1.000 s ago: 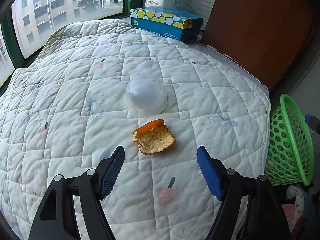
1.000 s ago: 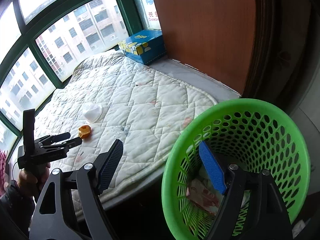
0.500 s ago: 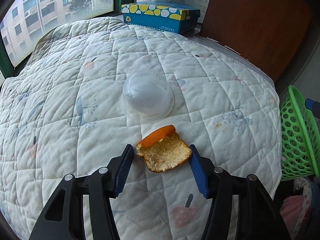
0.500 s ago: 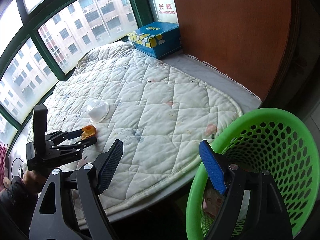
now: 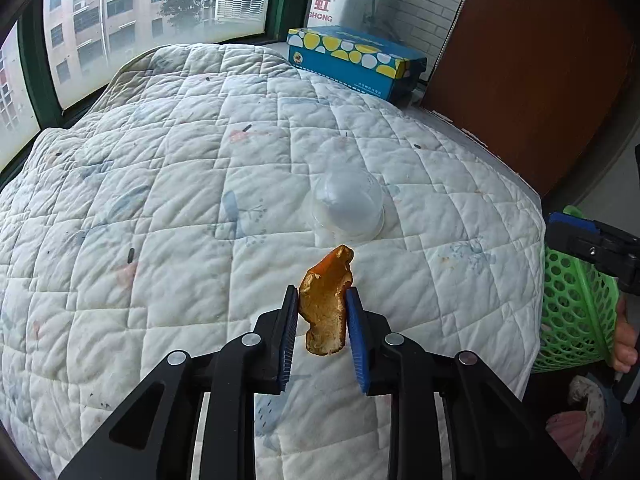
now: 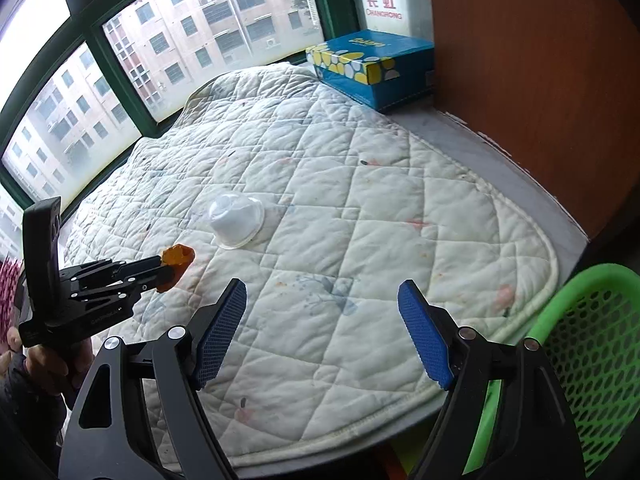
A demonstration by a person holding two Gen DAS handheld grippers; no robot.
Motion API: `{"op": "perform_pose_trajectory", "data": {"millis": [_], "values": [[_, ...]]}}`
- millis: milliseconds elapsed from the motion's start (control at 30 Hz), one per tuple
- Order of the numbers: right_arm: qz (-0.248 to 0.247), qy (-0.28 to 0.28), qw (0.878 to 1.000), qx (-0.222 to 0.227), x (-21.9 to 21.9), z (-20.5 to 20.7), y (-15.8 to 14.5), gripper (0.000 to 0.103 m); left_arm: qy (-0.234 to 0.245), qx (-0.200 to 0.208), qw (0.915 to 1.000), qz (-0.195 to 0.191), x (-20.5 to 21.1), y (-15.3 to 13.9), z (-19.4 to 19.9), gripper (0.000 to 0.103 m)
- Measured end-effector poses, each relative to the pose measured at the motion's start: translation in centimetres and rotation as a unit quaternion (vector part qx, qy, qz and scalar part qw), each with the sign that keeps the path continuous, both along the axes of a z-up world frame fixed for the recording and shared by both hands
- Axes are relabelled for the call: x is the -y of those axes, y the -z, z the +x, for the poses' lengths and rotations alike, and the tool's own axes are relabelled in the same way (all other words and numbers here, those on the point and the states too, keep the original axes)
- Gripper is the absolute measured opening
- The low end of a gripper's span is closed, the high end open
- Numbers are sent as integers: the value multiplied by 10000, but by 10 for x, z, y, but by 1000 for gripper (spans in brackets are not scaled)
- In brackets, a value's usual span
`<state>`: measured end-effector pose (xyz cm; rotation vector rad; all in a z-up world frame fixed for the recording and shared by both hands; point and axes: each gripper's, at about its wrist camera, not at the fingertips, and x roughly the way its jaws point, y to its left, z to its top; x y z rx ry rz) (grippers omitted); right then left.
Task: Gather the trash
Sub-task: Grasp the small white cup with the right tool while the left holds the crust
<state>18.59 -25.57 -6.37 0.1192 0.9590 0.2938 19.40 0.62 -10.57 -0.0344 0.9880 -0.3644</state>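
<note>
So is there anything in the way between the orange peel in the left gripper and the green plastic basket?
Nothing visible blocks it. The left gripper is closing on the orange peel, and only open quilted white pad lies toward the green perforated basket. The upturned clear plastic cup sits beyond, off that line.

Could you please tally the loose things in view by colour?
Orange: 1, orange peel pinched in the closing left gripper
Clear white: 1, plastic cup
Blue and yellow: 1, tissue box
Green: 1, basket
Total: 4
</note>
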Motion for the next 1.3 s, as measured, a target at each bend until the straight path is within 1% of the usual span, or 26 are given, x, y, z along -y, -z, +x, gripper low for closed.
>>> {"op": "perform_pose_trajectory", "data": {"millis": [67,300,400,600,767,900,933,1033,1300], "values": [[7,-147,9999,-13,-15,9,3,78,-108,49,9999,-72,-13,-7,-4,24],[-115,-769,9970,11,-76,39,13,78,-362,164,9991,-121,-45,-22,-12,23],[-215,-936,9954,0,-98,54,22,77,-447,140,9988,-144,-54,-22,-12,23],[-336,-1102,9933,-93,-128,81,40,75,-565,90,9981,-222,-68,-18,-15,23],[-544,-1080,9924,-219,-139,96,57,73,-634,47,9976,-257,-76,-14,-14,23],[-623,-1015,9925,-287,-141,102,65,69,-673,12,9973,-295,-80,-11,-13,23],[-644,-1002,9925,-291,-141,103,66,66,-675,3,9973,-294,-80,-11,-13,23],[-704,-978,9923,-279,-141,105,67,64,-673,-16,9973,-304,-80,-9,-12,23],[-641,-950,9931,-235,-135,99,59,64,-637,-13,9975,-317,-74,-11,-14,23]]}}
